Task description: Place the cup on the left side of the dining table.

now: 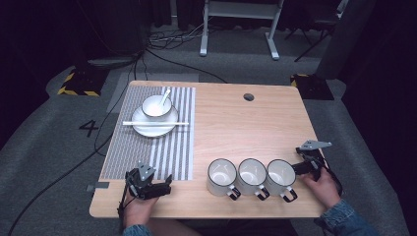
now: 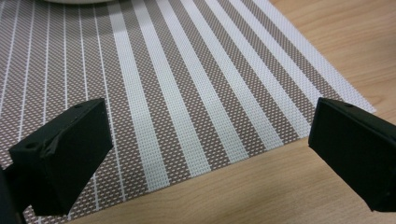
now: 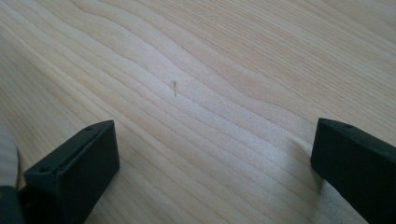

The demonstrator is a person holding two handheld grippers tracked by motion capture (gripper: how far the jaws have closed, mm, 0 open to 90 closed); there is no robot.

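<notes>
The right gripper (image 1: 304, 166) sits just beside the mug (image 1: 281, 177) at the right end of a row of 3 mugs near the front of the desk (image 1: 236, 128). Its jaws are wide open w/ nothing in them; the right gripper view shows bare wood between them. The left gripper (image 1: 164, 188) rests at the front left, by the corner of the striped mat (image 1: 147, 142). Its jaws are wide open too, holding nothing, w/ mat and wood under them.

What could go wrong, I think: the mugs stand v. close, maybe touching. If the right gripper pushes the end mug sideways, it could bump the middle mug (image 1: 252, 176) and that one could hit the left mug (image 1: 222, 176). A grab on the thin rim could slip, and the mug could tip or fall off the near edge.

Other stuff: a bowl (image 1: 157, 105) w/ a spoon (image 1: 163, 97) sits on a plate (image 1: 155, 123) at the back of the mat, w/ chopsticks (image 1: 155, 123) across the plate. All that is well apart from the mugs. Nothing blocks the right gripper's way.
</notes>
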